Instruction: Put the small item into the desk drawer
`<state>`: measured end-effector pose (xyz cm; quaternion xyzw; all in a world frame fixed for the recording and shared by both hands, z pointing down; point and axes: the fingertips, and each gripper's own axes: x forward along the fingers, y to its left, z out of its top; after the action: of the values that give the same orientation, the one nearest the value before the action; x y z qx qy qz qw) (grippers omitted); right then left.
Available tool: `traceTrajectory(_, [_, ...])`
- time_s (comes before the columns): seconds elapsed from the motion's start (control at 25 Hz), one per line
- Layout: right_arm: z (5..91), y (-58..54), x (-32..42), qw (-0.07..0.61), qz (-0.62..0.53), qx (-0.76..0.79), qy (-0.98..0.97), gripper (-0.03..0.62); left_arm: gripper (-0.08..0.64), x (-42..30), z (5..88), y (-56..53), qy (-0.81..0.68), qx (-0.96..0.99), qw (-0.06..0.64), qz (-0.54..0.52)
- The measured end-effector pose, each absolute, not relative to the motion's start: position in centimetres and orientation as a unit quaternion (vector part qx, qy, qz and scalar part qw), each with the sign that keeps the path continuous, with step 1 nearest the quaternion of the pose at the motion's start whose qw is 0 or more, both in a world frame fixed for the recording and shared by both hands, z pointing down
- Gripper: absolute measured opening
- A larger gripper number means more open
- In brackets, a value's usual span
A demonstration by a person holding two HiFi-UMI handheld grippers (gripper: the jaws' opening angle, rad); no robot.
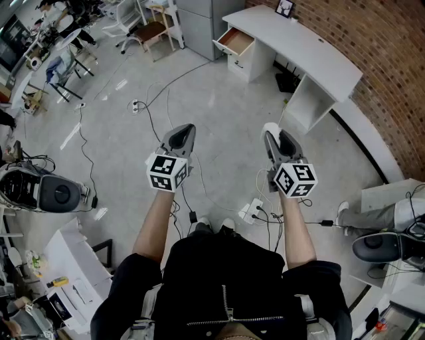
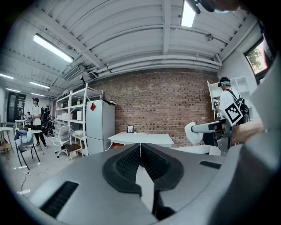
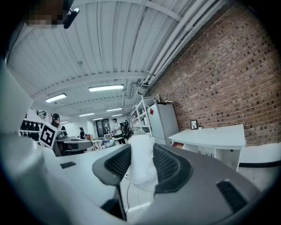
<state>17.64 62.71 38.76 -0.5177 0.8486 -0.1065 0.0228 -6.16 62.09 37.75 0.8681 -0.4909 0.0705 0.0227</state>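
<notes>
My right gripper (image 1: 273, 135) is held at waist height and is shut on a small white soft item (image 1: 269, 127). In the right gripper view that item (image 3: 142, 160) stands pinched between the two black pads of the right gripper (image 3: 142, 151). My left gripper (image 1: 181, 135) is beside it, shut and with nothing in it; in its own view the left gripper (image 2: 140, 148) has its jaws meeting. The white desk (image 1: 299, 46) stands several steps ahead by the brick wall. Its drawer (image 1: 236, 41) is pulled out at the left end, and the drawer (image 3: 178, 144) also shows faintly in the right gripper view.
Cables and a power strip (image 1: 251, 211) lie on the floor near the person's feet. A white cabinet (image 1: 202, 20) stands left of the desk, with chairs (image 1: 149, 30) beyond. A round black-and-white machine (image 1: 53, 192) sits at left. A seated person's leg (image 1: 372, 214) shows at right.
</notes>
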Motion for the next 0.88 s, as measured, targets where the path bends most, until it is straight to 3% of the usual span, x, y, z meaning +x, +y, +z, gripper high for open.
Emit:
traceTrajectory(0.32, [38.1,66.0,16.7,0.051,-0.088,-0.515,0.851,0.163,0.021,-8.5,38.2,66.2,-0.499,0.864,0.026,0.052])
traceTrajectory(0.88, [38.8,66.5,16.0,0.032,-0.086,-0.515,0.852,0.164,0.021,-8.2,39.7,66.7,-0.499,0.864,0.034,0.057])
